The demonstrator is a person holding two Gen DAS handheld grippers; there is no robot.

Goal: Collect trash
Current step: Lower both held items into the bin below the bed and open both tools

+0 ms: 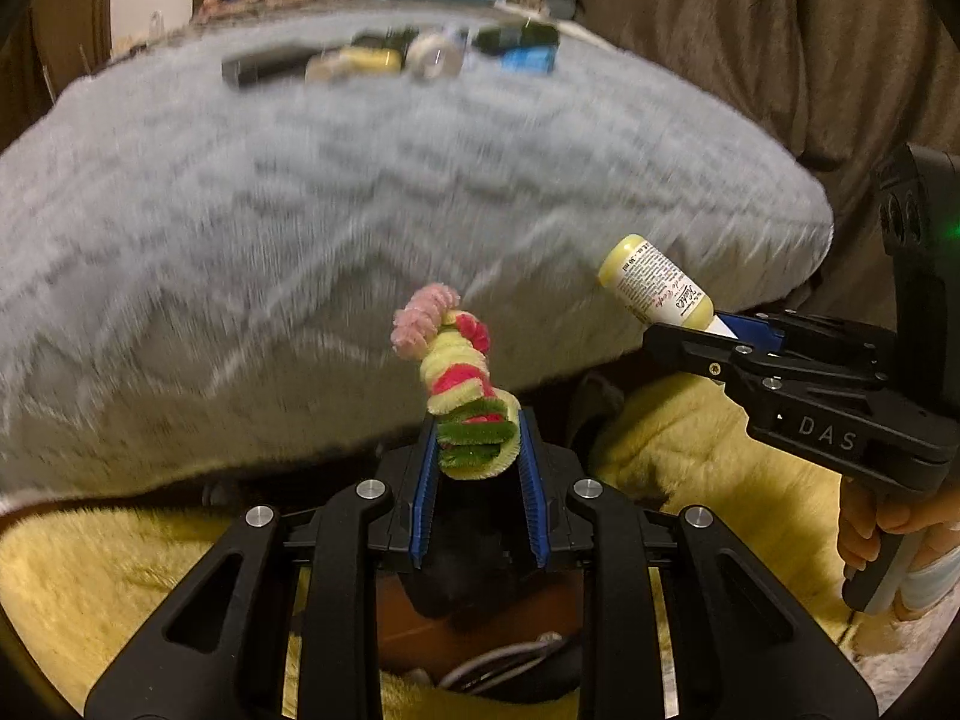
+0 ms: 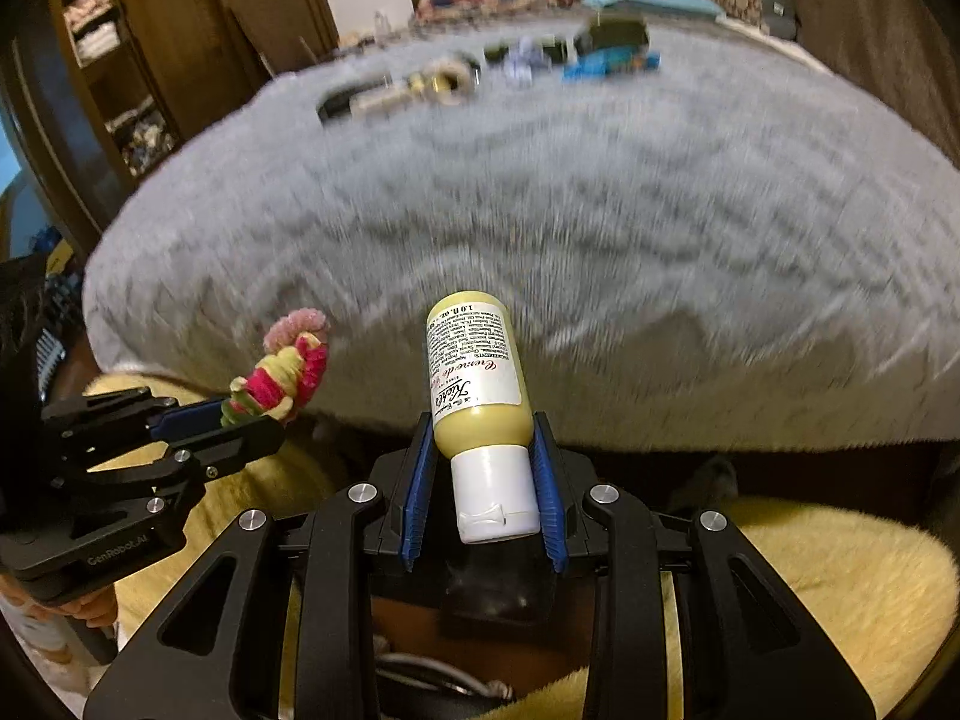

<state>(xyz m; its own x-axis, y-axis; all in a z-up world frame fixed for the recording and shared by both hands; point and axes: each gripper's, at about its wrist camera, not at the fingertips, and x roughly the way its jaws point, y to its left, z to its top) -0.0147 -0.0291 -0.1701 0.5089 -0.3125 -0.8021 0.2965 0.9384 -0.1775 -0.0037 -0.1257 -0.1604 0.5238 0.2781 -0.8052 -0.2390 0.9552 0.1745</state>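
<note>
- Left wrist view: left gripper (image 1: 477, 450) clenched on a twisted pipe-cleaner bundle (image 1: 459, 372), held above the grey bed (image 1: 300, 210).
- Right wrist view: right gripper (image 2: 483, 480) clamps a yellow bottle (image 2: 474, 372) by its white cap (image 2: 495, 495).

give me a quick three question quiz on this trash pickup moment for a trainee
1. True or false: the left gripper is empty.
2. Which end of the yellow bottle sits between the right gripper pads? A) white cap end B) base C) label middle
3. Fill in: more items lie in a row at the far side of the grey ___.

Key
1. False: it is shut on the twisted pipe cleaner bundle.
2. A
3. Blanket
</note>
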